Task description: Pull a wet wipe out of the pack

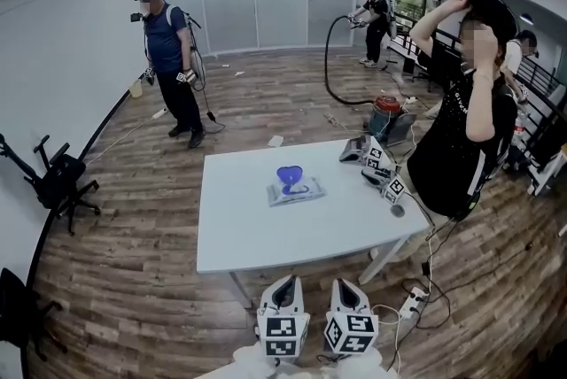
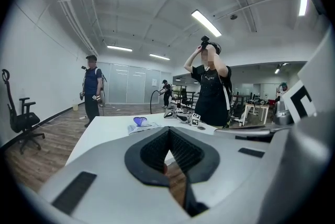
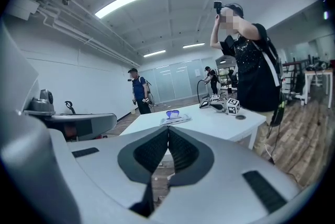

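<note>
Two claws, head view: my left claw (image 1: 283,287) and right claw (image 1: 347,289) sit side by side just short of the tabletop's (image 1: 239,235) near edge, touching nothing.
Pack, head view: the wet wipe pack (image 1: 296,189) lies flat near the middle of the tabletop with its blue lid (image 1: 289,176) standing open, well apart from both claws.
Left gripper view: the left claw (image 2: 168,130) has its tips pressed together and is empty. The pack (image 2: 140,124) is ahead, slightly left.
Right gripper view: the right claw (image 3: 168,130) is likewise closed on nothing. The pack (image 3: 174,118) is almost dead ahead.
Step in hand: I judge this to be the approach, with no wipe drawn yet.
Doing it well: I'd part one claw before arriving and pin the pack's edge with the other. Then I'd nip the wipe at the opening and pull up slowly, so the light pack doesn't lift.
Unclear: I can't tell whether a wipe protrudes.
Keep clear of: the spare grippers (image 1: 376,160) at the far right corner.
</note>
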Action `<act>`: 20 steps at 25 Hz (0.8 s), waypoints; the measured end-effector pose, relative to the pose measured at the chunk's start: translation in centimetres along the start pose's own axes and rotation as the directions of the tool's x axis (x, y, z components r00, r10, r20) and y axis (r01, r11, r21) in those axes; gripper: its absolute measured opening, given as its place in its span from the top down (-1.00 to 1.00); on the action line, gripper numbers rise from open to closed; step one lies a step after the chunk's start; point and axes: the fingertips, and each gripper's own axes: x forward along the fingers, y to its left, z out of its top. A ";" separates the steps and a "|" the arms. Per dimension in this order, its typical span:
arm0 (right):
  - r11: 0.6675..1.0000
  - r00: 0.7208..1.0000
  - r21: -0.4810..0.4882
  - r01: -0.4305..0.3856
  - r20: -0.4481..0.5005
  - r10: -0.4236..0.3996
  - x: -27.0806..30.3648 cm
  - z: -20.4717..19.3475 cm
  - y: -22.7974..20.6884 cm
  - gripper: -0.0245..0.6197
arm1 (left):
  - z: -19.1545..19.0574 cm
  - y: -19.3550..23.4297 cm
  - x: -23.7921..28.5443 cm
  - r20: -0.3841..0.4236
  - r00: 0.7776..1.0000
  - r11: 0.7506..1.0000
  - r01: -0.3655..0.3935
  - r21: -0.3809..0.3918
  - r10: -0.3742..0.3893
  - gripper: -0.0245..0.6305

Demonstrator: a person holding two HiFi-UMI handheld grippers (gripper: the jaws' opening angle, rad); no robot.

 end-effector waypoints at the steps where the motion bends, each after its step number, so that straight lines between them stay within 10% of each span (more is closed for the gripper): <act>1: 1.000 1.000 0.001 -0.001 0.002 0.001 0.7 0.3 0.0 0.90 | 0.2 0.3 0.5 0.001 1.000 1.000 0.001 0.004 -0.001 0.94; 20: 1.000 1.000 -0.007 0.004 -0.025 -0.004 11.9 4.2 -0.8 0.90 | 2.9 5.9 11.0 0.004 1.000 0.999 0.012 -0.042 -0.012 0.94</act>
